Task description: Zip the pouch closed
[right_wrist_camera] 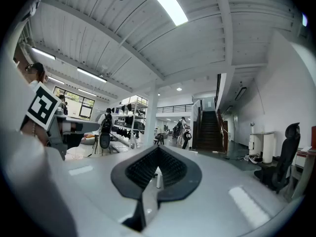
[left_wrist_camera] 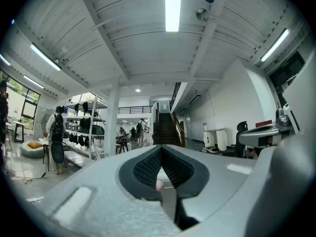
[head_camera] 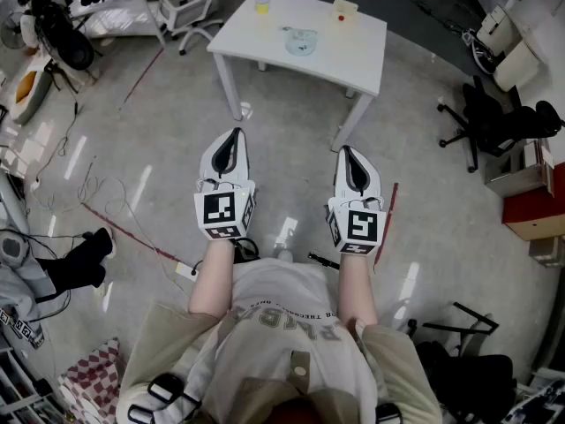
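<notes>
White and nearly bare, the surface [head_camera: 353,60] stands well ahead of the person, across a stretch of grey floor [head_camera: 150,140]. The pouch [head_camera: 300,41], pale and see-through, lies near its middle; whether the zip is open or closed is too small to tell. Toward the far edge sit a small yellow container [head_camera: 262,3] and a cream block [head_camera: 344,10] with a red spot, one to either side of the pouch and apart from it.

The left tool [head_camera: 233,140] and the right tool [head_camera: 349,155] are held side by side in front of the person's chest. Both point level toward the surface and both are well short of it (neither touches anything). In the left gripper view the jaws are brought together at their tips, the dark ribbed linings meeting with nothing caught between them. The right gripper view shows the same: jaws closed tip to tip and empty.

Past the closed jaws, both gripper views look out across a large hall. A dark staircase [left_wrist_camera: 165,130] rises at the back, and shelving [left_wrist_camera: 89,132] hung with dark bags stands to its left under long ceiling light strips.

On the floor, loose cables [head_camera: 115,206] trail at the person's left. A black office chair [head_camera: 490,117] stands well off to the right of the surface.
</notes>
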